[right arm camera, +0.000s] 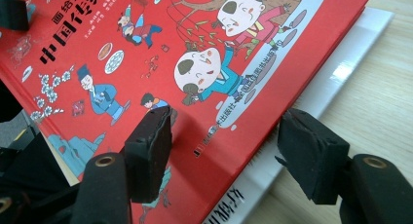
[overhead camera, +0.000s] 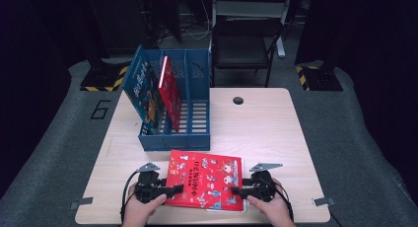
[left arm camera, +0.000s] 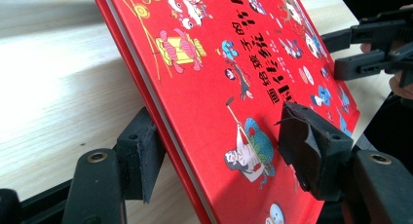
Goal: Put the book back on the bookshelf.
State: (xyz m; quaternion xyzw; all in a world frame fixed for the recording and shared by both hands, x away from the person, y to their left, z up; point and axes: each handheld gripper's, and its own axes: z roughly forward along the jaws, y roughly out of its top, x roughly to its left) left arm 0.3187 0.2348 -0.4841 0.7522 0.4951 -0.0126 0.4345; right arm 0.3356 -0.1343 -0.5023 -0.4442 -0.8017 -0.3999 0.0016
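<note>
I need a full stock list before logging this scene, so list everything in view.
picture book: one, red with cartoon figures, near edge of the table, between both hand-held grippers, lying on a white book.
white book: one, white, under the red one, its edge sticking out.
file rack: one, blue, back left of the table.
books in rack: two, one blue and one red, leaning in the left compartments.
table: one, light wood, with a dark round hole near the far edge.
folding chair: one, dark, behind the table.
left hand-held gripper: one, black, jaws astride the book's left edge.
right hand-held gripper: one, black, jaws astride the right edge.
</note>
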